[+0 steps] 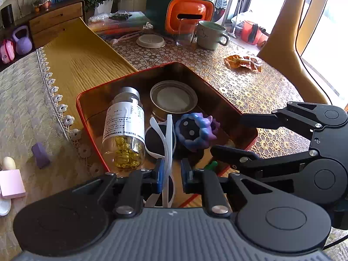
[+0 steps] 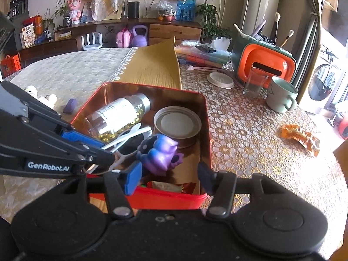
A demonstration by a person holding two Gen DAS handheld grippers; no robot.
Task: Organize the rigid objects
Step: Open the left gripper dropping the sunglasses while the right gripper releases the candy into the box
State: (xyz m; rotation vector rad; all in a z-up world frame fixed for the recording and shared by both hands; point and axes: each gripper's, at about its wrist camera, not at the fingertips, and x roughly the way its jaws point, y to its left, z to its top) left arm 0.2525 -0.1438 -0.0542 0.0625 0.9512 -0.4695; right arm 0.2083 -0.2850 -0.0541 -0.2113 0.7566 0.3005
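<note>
A red tin box (image 1: pixel 91 95) (image 2: pixel 205 113) sits on the lace tablecloth. In it lie a clear bottle of yellow capsules (image 1: pixel 125 128) (image 2: pixel 117 113), a round metal can (image 1: pixel 174 96) (image 2: pixel 177 121), white sunglasses (image 1: pixel 168 139) (image 2: pixel 130 134) and a blue-purple spiky toy (image 1: pixel 195 130) (image 2: pixel 162 154). My left gripper (image 1: pixel 171 174) (image 2: pixel 107 151) hangs over the box's near edge. The sunglasses' frame stands between its blue pads, with a gap on the right side. My right gripper (image 2: pixel 169 178) (image 1: pixel 226 133) is open at the box's edge, just short of the toy, holding nothing.
Beyond the box are a green mug (image 1: pixel 209 34), a drinking glass (image 1: pixel 184 33), an orange-and-green case (image 1: pixel 180 10), a white lid (image 1: pixel 150 40) and an orange wrapper (image 1: pixel 243 62). A purple block (image 1: pixel 40 154) and a pink pad (image 1: pixel 12 183) lie to the left. A yellow runner (image 1: pixel 82 58) crosses the table.
</note>
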